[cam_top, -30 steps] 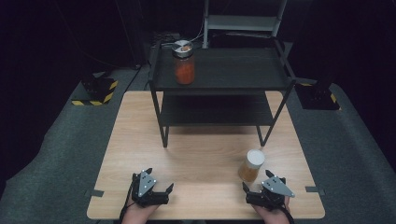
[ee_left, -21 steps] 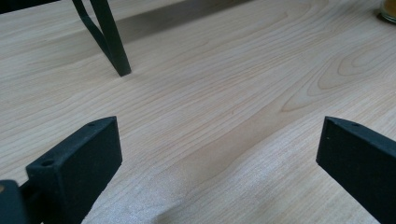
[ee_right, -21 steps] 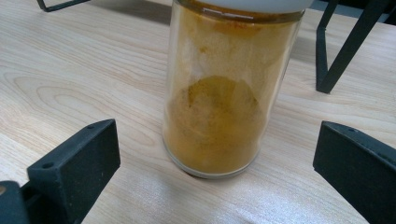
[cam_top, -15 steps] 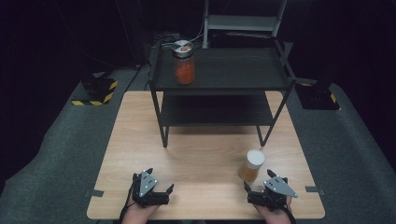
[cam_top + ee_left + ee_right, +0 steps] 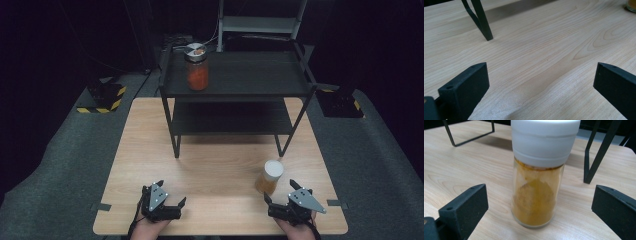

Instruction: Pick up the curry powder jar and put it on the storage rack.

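Note:
A glass jar of yellow-orange powder with a white cap (image 5: 270,177) (image 5: 539,177) stands upright on the wooden table (image 5: 210,165), near the front right. My right gripper (image 5: 280,194) (image 5: 540,202) is open just in front of it, jaws wide apart on either side, not touching it. My left gripper (image 5: 172,192) (image 5: 541,85) rests open at the front left over bare wood, nothing between its jaws. A second jar with red-orange contents and a metal lid (image 5: 196,67) stands on the top of the black shelf rack (image 5: 250,75), at its left end.
The black two-level rack stands on the far half of the table; its front legs (image 5: 176,145) (image 5: 285,142) come down mid-table, the right one close behind the yellow jar. A rack leg (image 5: 482,22) lies ahead of the left gripper. Grey carpet surrounds the table.
Both grippers have drifted slightly; the right one sits a little lower and closer to the table's front edge than a second ago. The jars have not moved.

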Available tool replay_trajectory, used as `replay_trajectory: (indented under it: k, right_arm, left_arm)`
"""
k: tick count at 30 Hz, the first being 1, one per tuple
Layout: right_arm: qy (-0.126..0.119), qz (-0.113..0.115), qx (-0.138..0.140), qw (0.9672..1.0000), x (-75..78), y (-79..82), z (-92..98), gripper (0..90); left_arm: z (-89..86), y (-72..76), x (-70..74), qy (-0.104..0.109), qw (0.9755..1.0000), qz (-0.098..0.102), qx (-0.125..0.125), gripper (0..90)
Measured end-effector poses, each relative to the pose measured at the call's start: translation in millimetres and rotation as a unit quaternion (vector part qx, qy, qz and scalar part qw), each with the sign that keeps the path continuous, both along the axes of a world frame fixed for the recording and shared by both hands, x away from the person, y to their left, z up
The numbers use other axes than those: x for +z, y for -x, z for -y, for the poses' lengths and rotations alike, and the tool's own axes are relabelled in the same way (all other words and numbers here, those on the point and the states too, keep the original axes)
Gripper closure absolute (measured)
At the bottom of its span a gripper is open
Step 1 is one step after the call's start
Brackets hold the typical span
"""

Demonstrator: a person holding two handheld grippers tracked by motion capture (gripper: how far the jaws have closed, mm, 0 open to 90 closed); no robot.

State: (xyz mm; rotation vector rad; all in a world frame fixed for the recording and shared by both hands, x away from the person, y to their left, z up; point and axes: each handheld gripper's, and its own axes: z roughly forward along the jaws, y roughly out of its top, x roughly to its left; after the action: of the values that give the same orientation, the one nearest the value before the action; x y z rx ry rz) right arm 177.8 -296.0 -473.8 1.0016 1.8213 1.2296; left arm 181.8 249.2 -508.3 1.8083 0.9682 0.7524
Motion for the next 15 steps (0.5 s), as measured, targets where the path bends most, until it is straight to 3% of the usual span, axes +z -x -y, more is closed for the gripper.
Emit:
replay_trajectory:
  k: [15]
  right_arm:
    - [-0.015,0.025,0.017,0.9994,11.6,-2.7,-1.9,1.2]
  left_arm:
    - [-1.5,0.5,-0.9,-0.001,1.0,0.005,-0.007,0.6]
